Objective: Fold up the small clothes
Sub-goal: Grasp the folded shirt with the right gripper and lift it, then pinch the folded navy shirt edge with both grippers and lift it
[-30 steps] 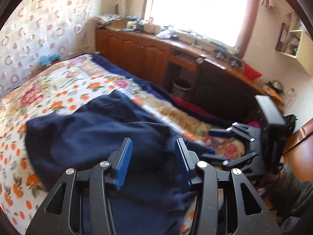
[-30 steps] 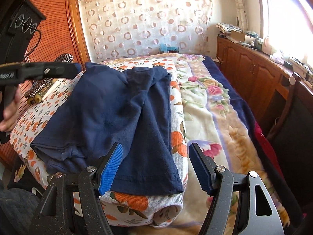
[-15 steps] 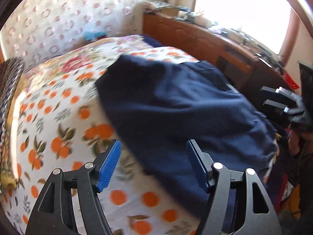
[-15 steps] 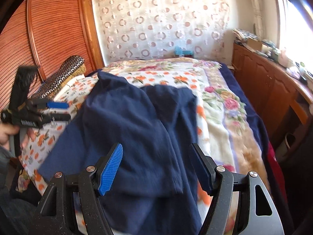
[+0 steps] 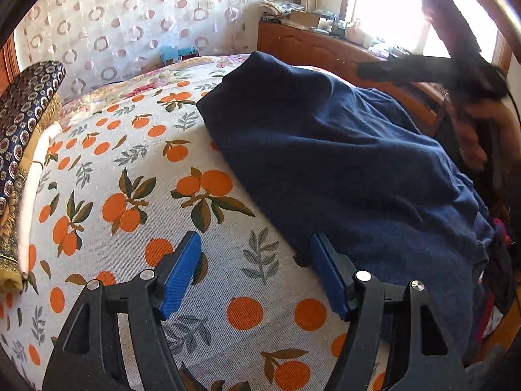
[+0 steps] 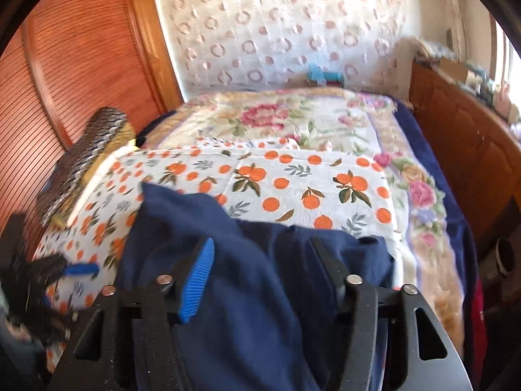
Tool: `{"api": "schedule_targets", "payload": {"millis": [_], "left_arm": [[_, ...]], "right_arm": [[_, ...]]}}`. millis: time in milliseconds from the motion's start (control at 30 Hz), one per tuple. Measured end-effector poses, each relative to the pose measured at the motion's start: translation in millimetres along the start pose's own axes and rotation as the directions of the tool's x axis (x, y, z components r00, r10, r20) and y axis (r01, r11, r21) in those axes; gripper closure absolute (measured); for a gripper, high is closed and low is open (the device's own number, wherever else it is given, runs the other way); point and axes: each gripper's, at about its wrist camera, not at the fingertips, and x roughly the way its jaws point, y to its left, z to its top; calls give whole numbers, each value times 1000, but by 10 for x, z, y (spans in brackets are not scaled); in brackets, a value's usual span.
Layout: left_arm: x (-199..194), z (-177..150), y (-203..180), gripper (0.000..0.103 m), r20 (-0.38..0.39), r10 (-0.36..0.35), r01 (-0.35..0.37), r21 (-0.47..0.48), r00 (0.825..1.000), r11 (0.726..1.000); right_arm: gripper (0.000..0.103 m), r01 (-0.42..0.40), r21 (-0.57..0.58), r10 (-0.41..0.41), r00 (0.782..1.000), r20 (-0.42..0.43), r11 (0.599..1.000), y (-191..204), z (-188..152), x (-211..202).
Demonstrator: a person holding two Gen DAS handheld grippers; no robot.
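Observation:
A navy blue garment [image 5: 342, 163] lies rumpled on the orange-print sheet [image 5: 130, 195] of the bed. My left gripper [image 5: 257, 273] is open and empty, just above the sheet beside the garment's near left edge. My right gripper [image 6: 260, 277] is open, low over the garment [image 6: 247, 293] at the bed's near edge; the cloth lies between and under its fingers. The right gripper shows blurred at the upper right in the left wrist view [image 5: 423, 68]. The left gripper shows blurred at the lower left in the right wrist view [image 6: 78, 268].
A patterned folded cloth [image 5: 19, 123] lies along the bed's left side by a wooden headboard [image 6: 81, 65]. A floral blanket [image 6: 309, 120] covers the far bed. A wooden cabinet [image 6: 462, 137] runs along the right under the window.
Both grippers have swung across the bed. The left has come down toward the sheet left of the garment. The right has dropped low over the garment at the near edge.

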Motion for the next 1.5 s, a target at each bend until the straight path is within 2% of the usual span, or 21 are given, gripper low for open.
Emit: {"api": "schedule_targets", "payload": {"millis": [33, 167, 233, 367, 467, 567, 800, 833, 867, 933, 1067, 1167, 1233, 1300, 1333, 1367, 1400, 1433, 1500], "left_arm": [[6, 2, -11, 32, -2, 6, -6, 5, 1000, 1000], [27, 18, 0, 32, -3, 11, -11, 8, 1000, 1000], [16, 20, 13, 32, 0, 0, 0, 0, 1000, 1000], [-17, 20, 90, 32, 13, -21, 21, -33, 1000, 999], [-129, 38, 197, 32, 64, -8, 13, -72, 998, 997], [-287, 93, 264, 32, 104, -14, 24, -99, 995, 995], [-568, 170, 225, 32, 167, -5, 17, -72, 986, 997], [-574, 183, 207, 32, 169, -7, 19, -68, 986, 998], [-579, 181, 179, 32, 169, -8, 19, -64, 986, 998], [-581, 177, 144, 32, 167, -10, 19, -52, 986, 998], [-574, 176, 87, 32, 169, -14, 20, -31, 985, 999], [-588, 189, 34, 32, 177, -22, 27, -26, 984, 999], [-578, 190, 0, 32, 177, -25, 30, -22, 984, 999], [-553, 181, -40, 32, 169, -31, 35, -15, 985, 999], [-535, 174, -65, 32, 162, -35, 37, -8, 986, 999], [-519, 167, -88, 32, 155, -37, 37, -1, 987, 999], [-511, 159, -108, 32, 152, -38, 38, 4, 988, 999], [-503, 150, -132, 32, 148, -42, 41, 10, 988, 999], [-480, 134, -180, 32, 139, -51, 49, 21, 989, 999]], "right_arm": [[53, 1, 12, -1, 1000, -14, 1000, -24, 13, 84], [54, 14, 27, -12, 996, -83, 1000, -28, 84, 416], [54, 17, 10, -15, 994, -110, 1000, 37, 85, 534], [54, -6, -80, -3, 994, -108, 997, 302, 64, 559], [54, -44, -124, 31, 994, -108, 991, 477, 30, 529], [54, -33, -159, 11, 991, -133, 987, 539, -12, 604], [51, -30, -118, 11, 987, -162, 993, 526, 15, 802], [55, -36, -117, 17, 987, -161, 992, 524, 16, 805], [75, -54, -118, 35, 987, -158, 992, 526, 11, 792], [88, -80, -155, 59, 989, -133, 985, 568, -13, 643], [91, -19, -192, 22, 1000, 10, 981, 548, 90, 38], [91, 98, -188, -81, 992, 95, 977, 465, 291, -406], [91, 205, -159, -186, 974, 126, 966, 380, 403, -561], [89, 297, -137, -278, 950, 143, 945, 298, 457, -590], [80, 323, -143, -305, 943, 136, 936, 265, 458, -545], [63, 359, -139, -345, 932, 115, 923, 223, 449, -477], [54, 370, -123, -362, 928, 83, 921, 159, 430, -397], [40, 351, -109, -347, 937, 49, 930, 92, 403, -323], [39, 329, -87, -329, 944, 15, 940, -30, 313, -239]]}}
